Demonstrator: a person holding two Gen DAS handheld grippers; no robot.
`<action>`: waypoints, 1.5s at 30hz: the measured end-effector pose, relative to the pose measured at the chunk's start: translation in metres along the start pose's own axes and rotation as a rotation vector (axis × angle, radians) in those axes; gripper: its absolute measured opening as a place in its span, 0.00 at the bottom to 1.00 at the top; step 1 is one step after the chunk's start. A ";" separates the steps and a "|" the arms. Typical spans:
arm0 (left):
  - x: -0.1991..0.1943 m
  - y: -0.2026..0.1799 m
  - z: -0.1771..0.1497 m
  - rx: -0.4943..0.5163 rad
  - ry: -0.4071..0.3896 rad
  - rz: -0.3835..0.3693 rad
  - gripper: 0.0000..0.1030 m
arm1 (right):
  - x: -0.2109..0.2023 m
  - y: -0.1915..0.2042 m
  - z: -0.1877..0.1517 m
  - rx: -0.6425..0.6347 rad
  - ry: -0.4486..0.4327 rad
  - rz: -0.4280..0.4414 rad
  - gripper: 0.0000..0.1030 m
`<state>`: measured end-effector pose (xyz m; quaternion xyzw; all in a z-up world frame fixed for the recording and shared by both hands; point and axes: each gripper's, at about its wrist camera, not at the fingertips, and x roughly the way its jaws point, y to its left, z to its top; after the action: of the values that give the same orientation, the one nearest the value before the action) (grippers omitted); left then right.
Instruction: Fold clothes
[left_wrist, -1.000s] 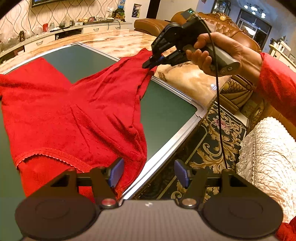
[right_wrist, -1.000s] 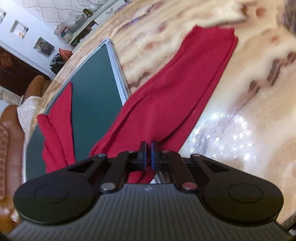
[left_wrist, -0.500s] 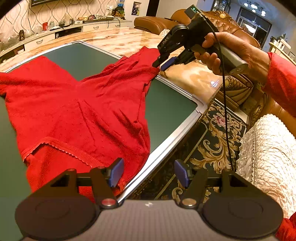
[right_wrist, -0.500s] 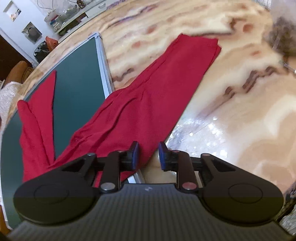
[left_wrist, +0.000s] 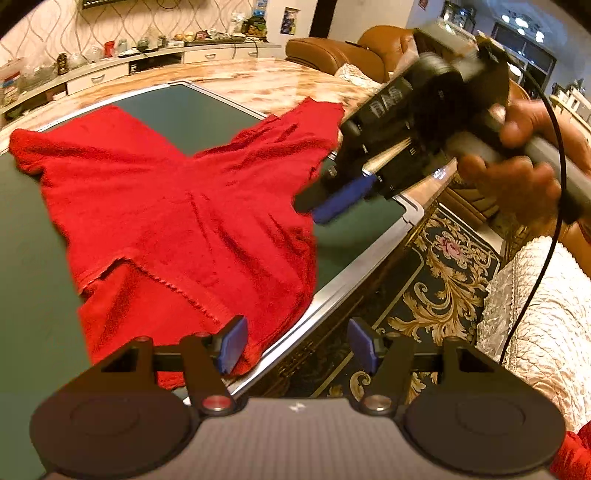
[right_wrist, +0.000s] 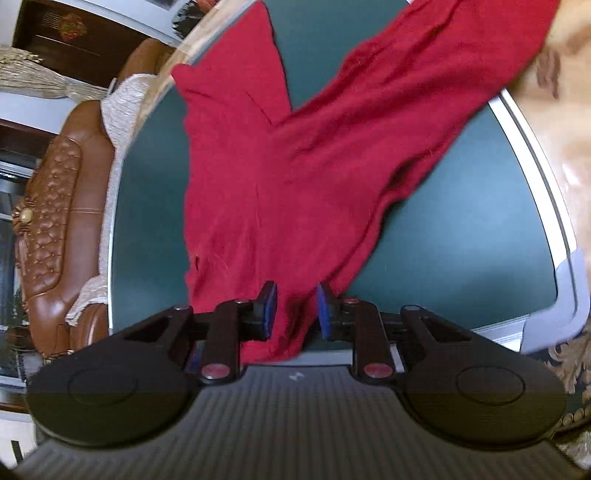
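green felt under a silver frame (left_wrist: 343, 284) is your work surface, set on a marbled stone table (left_wrist: 258, 79) in a living room, with patterned carpet (left_wrist: 436, 273) past the near edge; nearest to you, your left gripper (left_wrist: 293, 345) hangs over that framed edge with its blue pads spread wide and nothing between them; one pad sits above the hem corner of the red garment (left_wrist: 184, 206), the other over open carpet, so you look staged to take that corner, not gripping it; in the right wrist view your right gripper (right_wrist: 295, 310) has its fingers partly apart with red cloth seen between the pads, yet they do not press it; from the left view that same gripper floats above the felt just beside the cloth's edge, so i judge it empty and free of the sleeve; your hand (left_wrist: 517, 162) wraps its handle, blurred; the garment lies flat and mostly on the felt, hem toward you at the near edge, body running away from you along its long axis; one sleeve angles out to the far right, its cuff off the felt onto the marble, the other sleeve reaches far left; spread like this, arms out, it seems laid ready for a first fold; beyond it a leather sofa (left_wrist: 332, 51) and a cluttered sideboard (left_wrist: 129, 62) close the room.
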<state>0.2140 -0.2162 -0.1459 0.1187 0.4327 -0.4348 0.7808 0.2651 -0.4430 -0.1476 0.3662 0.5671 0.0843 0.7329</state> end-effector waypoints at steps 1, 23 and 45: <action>-0.003 0.002 -0.001 -0.005 -0.005 0.005 0.65 | 0.001 -0.001 -0.002 0.013 0.005 0.009 0.27; -0.021 0.047 -0.021 -0.089 -0.014 0.088 0.65 | 0.014 0.029 -0.028 -0.064 -0.005 -0.064 0.03; -0.031 0.100 -0.022 -0.276 -0.016 0.068 0.74 | 0.035 0.030 -0.033 -0.018 0.045 -0.123 0.04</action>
<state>0.2716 -0.1266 -0.1537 0.0216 0.4779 -0.3453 0.8074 0.2564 -0.3884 -0.1588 0.3219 0.6042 0.0525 0.7270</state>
